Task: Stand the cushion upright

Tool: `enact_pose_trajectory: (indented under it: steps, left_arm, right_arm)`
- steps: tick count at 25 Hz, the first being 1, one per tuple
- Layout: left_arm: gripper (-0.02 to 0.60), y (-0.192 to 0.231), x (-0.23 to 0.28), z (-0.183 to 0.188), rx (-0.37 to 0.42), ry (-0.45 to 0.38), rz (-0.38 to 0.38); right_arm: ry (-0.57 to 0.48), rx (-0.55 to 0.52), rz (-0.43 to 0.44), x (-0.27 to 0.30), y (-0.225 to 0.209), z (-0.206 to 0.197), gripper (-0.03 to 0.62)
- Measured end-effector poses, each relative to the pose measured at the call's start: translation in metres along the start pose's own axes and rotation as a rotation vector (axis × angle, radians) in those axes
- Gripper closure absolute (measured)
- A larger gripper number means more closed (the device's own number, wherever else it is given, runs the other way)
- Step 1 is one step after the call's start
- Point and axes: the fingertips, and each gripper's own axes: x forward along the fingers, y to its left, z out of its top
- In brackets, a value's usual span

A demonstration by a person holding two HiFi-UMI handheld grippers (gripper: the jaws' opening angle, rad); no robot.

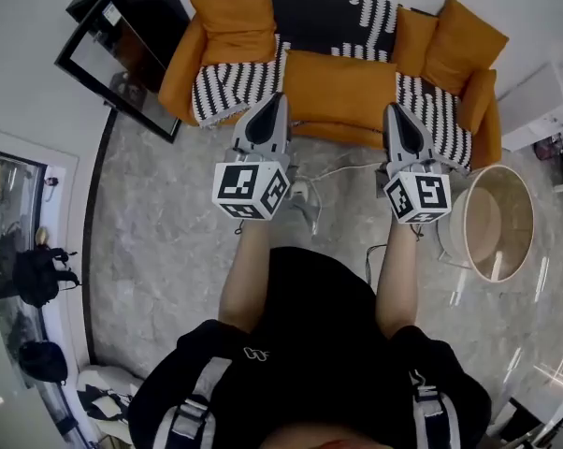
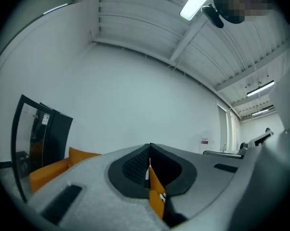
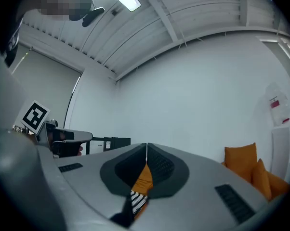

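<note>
The person's black shirt (image 1: 300, 344) fills the foreground, with both forearms held out. The left claw (image 1: 274, 101) and right claw (image 1: 395, 110) each have their jaws pressed together on nothing, and the orange sofa (image 1: 342, 92) is just beyond their tips. An orange cushion (image 1: 235, 19) seems to lie slumped ahead and to the left of the left claw, well apart from it. It looks light, soft and squashy. A pinch on a top corner or edge seam would likely hold better than one on its bulging middle.
</note>
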Motion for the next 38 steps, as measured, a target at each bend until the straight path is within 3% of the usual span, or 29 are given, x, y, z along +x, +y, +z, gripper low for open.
enact_pose_trajectory:
  steps: [6, 12, 22, 26, 33, 38]
  left_arm:
    - [0.572, 0.073, 0.122, -0.008, -0.001, 0.071, -0.033]
    - [0.572, 0.097, 0.218, -0.025, 0.016, 0.137, -0.105]
    - [0.572, 0.074, 0.283, -0.079, -0.051, 0.254, -0.207]
    - [0.572, 0.093, 0.287, -0.109, -0.086, 0.295, -0.107]
    - [0.572, 0.128, 0.267, -0.144, -0.079, 0.372, 0.054]
    - [0.572, 0.132, 0.247, -0.188, -0.101, 0.444, 0.100]
  right_arm:
    - [0.062, 0.052, -0.041, 0.119, -0.035, -0.038, 0.583]
    - [0.093, 0.042, -0.097, 0.195, -0.072, -0.043, 0.583]
    - [0.204, 0.096, -0.268, 0.174, -0.147, -0.080, 0.583]
    - [0.255, 0.110, -0.217, 0.181, -0.160, -0.101, 0.583]
    - [0.325, 0.149, -0.143, 0.194, -0.176, -0.129, 0.583]
    - [0.402, 0.197, -0.109, 0.192, -0.172, -0.177, 0.583]
